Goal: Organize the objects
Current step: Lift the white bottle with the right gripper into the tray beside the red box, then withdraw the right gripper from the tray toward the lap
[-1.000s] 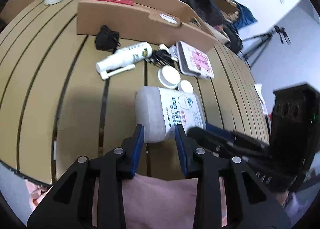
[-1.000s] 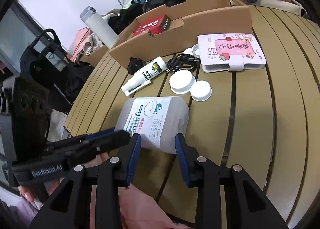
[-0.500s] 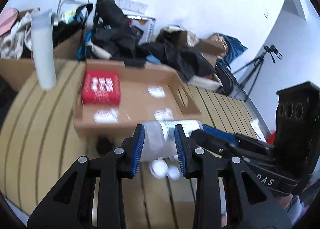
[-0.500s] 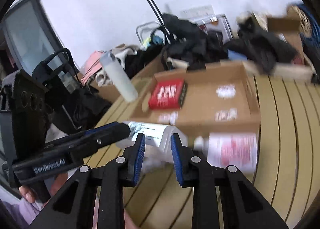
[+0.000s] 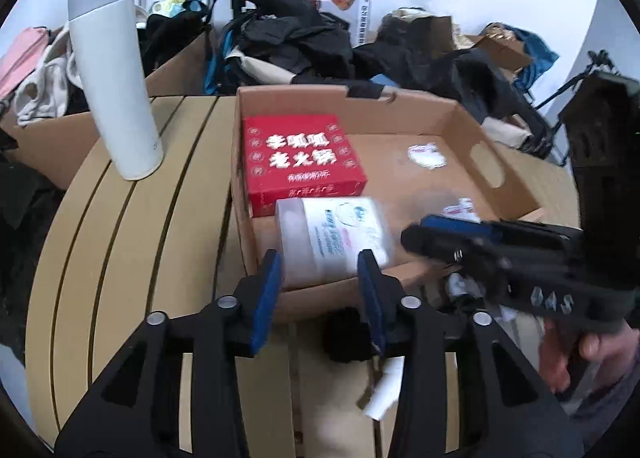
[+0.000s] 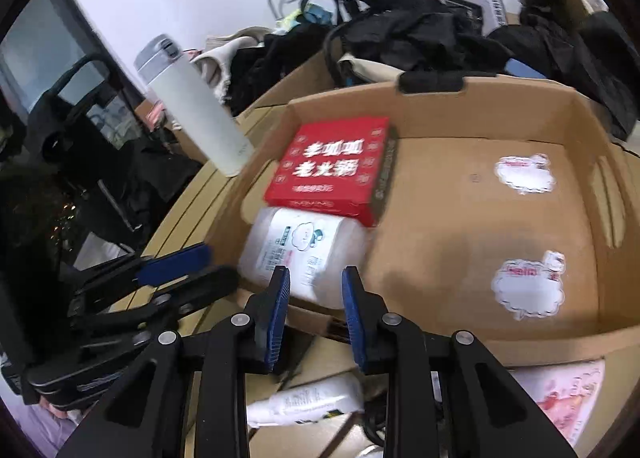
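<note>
Step in hand — placing jug [image 6: 304, 254] in box [image 5: 440, 106].
Jug: on its side at box near-left corner, just before red carton [image 5: 302, 162].
Left gripper [image 5: 320, 286]: jaws opening, jug between, pads apparently clear.
Right gripper [image 6: 314, 298]: around jug end, contact unclear.
Next — both let go, draw back over near box wall.

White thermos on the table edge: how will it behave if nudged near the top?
The white thermos stands upright, tall on a narrow base, so it probably tips rather than slides. Its smooth round body would likely roll once down. Weight is unclear; contents are hidden.
</note>
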